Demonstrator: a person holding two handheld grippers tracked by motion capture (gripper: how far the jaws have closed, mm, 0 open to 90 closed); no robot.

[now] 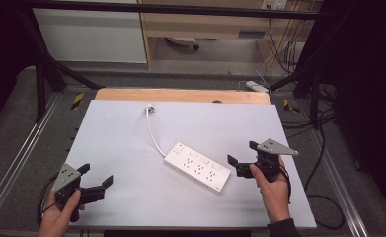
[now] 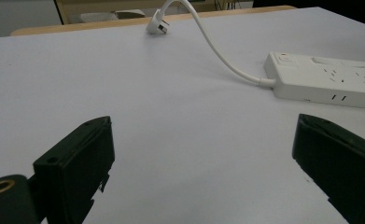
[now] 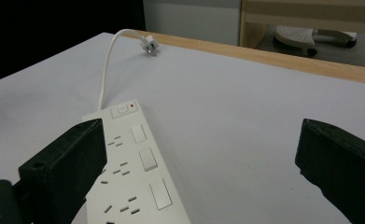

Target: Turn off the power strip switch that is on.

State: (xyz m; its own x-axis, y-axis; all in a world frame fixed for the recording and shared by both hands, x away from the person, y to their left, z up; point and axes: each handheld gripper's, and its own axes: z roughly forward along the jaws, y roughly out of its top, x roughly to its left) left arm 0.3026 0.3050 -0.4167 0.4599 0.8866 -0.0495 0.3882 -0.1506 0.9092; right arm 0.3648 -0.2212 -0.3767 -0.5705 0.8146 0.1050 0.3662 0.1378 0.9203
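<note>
A white power strip (image 1: 197, 167) lies flat and slanted near the middle of the white table (image 1: 131, 148), sockets and switches facing up. Its white cable (image 1: 153, 136) curves to a plug (image 1: 150, 107) lying near the far edge. In the left gripper view the power strip (image 2: 325, 79) sits at the far right and the plug (image 2: 157, 25) at the top. My left gripper (image 1: 96, 181) is open near the front left corner, nothing between its jaws. My right gripper (image 1: 241, 157) is open just right of the strip's near end. The right gripper view has the power strip (image 3: 136, 172) beside the left jaw.
A wooden strip (image 1: 180, 95) borders the table's far edge. Black frame bars (image 1: 47, 69) stand at both sides, with cables (image 1: 324, 148) on the floor at the right. A white adapter (image 1: 257, 87) lies on the floor beyond the table.
</note>
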